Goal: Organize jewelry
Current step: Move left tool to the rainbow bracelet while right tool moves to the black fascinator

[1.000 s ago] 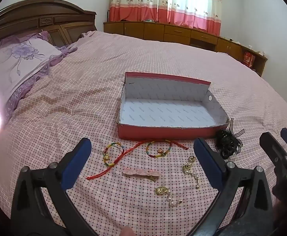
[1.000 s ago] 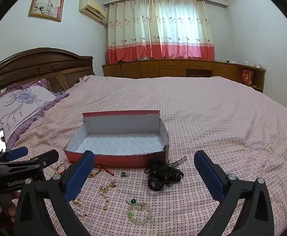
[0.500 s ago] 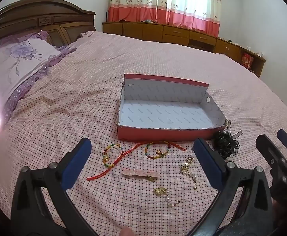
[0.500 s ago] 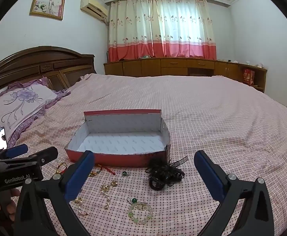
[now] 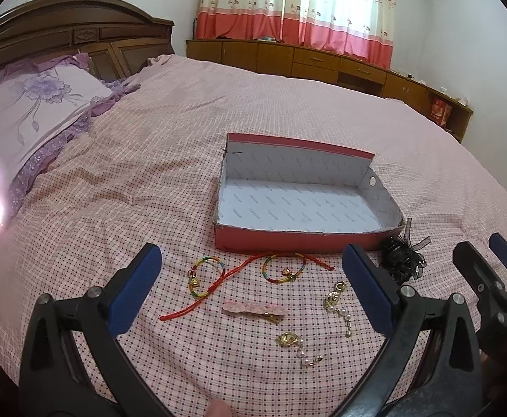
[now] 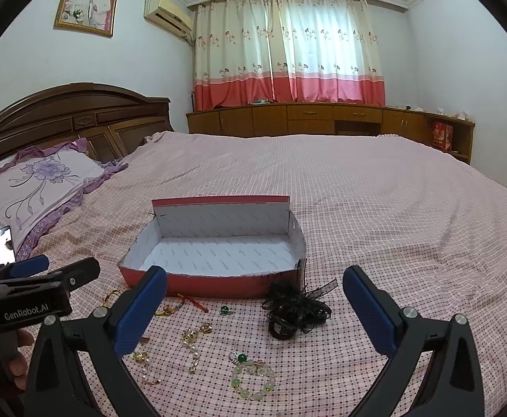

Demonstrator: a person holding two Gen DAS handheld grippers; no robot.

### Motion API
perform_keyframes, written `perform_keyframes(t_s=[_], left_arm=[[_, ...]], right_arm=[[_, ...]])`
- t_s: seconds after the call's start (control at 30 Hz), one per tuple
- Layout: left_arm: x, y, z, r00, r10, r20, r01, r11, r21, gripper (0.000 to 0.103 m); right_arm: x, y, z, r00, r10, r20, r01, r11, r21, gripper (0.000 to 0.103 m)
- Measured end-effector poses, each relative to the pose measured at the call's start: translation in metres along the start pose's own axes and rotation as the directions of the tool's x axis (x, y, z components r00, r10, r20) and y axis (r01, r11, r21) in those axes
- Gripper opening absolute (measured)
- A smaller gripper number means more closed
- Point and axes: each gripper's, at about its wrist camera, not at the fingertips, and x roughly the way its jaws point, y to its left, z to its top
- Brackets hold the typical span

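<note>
Roughly eight trinkets (image 5: 253, 307), one box (image 5: 305, 239).

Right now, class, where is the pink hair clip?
In the left wrist view, the pink hair clip lies on the bed, between the left gripper's fingers, below the two coloured bracelets.

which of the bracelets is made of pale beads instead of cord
The green-and-white beaded bracelet, lying nearest the right hand-held gripper. The two rainbow bracelets by the box are thin cord.

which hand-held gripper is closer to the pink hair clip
Left. The left hand-held gripper is open right over the pink hair clip; the right hand-held gripper sits further right, nearer the black hair tie.
</note>
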Motion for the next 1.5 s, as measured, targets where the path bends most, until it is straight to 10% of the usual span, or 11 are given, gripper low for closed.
perform_keyframes(t_s=[1.17,1.5], left_arm=[[0.049,0.054,-0.009,0.993,0.07,-0.098,-0.074,0.996,-0.041,0.096],[0.091,0.057,-0.022,0.981,0.051,-0.188,-0.056,0.998,-0.023,0.075]], right_arm=[[0.035,-0.032,-0.009,0.996,-0.05,-0.07,0.053,0.997,0.048,0.103],[0.068,-0.045,-0.022,0.986,-0.083,-0.145,0.089,0.995,0.038,0.103]])
